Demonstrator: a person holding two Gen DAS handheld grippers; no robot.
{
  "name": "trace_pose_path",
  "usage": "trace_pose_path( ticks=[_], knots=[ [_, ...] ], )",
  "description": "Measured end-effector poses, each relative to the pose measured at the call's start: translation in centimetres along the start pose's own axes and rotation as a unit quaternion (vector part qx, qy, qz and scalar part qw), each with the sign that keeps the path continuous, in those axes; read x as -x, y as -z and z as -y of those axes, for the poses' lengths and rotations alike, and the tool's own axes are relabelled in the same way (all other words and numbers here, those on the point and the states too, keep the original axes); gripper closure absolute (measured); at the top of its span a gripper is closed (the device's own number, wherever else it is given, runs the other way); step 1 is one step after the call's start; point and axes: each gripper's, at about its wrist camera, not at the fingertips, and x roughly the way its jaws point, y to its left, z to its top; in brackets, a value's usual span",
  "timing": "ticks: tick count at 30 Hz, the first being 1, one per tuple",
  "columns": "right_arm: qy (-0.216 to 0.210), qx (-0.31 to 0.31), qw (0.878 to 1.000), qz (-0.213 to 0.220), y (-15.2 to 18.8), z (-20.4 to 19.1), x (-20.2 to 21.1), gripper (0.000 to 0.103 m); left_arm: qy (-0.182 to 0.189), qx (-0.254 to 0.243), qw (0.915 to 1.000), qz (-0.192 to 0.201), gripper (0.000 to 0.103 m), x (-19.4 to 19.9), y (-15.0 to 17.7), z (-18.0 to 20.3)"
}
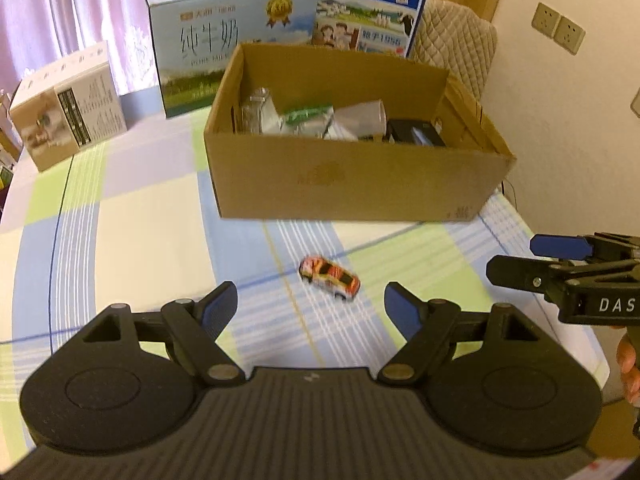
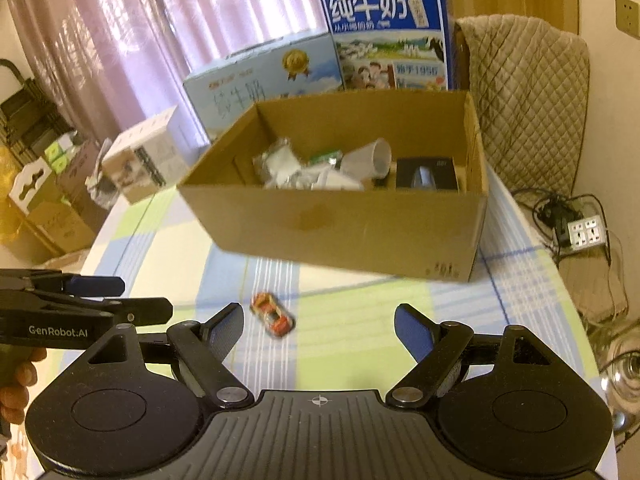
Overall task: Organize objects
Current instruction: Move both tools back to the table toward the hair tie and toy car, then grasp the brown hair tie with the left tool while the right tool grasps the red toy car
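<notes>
A small orange-and-white toy car point(image 1: 330, 277) lies on the checked tablecloth just ahead of my left gripper point(image 1: 311, 307), which is open and empty. In the right wrist view the car point(image 2: 273, 314) lies ahead and left of my right gripper point(image 2: 319, 326), also open and empty. An open cardboard box point(image 1: 352, 180) stands behind the car; it also shows in the right wrist view point(image 2: 340, 224). It holds a clear cup point(image 1: 362, 118), plastic wrappers and a black box point(image 1: 416, 132). The right gripper shows at the right edge of the left view point(image 1: 520, 258), and the left gripper shows at the left edge of the right view point(image 2: 144, 298).
Two blue milk cartons point(image 1: 224, 52) point(image 1: 372, 4) stand behind the box, and a white carton point(image 1: 68, 108) stands at the far left. A padded chair back point(image 2: 524, 96) is at the right. A power strip point(image 2: 586, 232) lies on the floor beyond the table's right edge.
</notes>
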Motion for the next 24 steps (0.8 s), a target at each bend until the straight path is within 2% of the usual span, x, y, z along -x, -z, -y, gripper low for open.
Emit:
trace_pose_path(
  ticks=[12, 24],
  knots=[
    [0.008, -0.017, 0.998, -0.064, 5.0, 0.2, -1.0, 0.023, 0.008, 0.009, 0.9985, -0.054, 0.026, -1.2, 6.3, -1.0],
    [0.012, -0.018, 0.994, -0.103, 7.7, 0.1, -1.9, 0.023, 0.019, -0.005, 0.9970, -0.075, 0.026, -1.5, 9.4, -0.7]
  ],
)
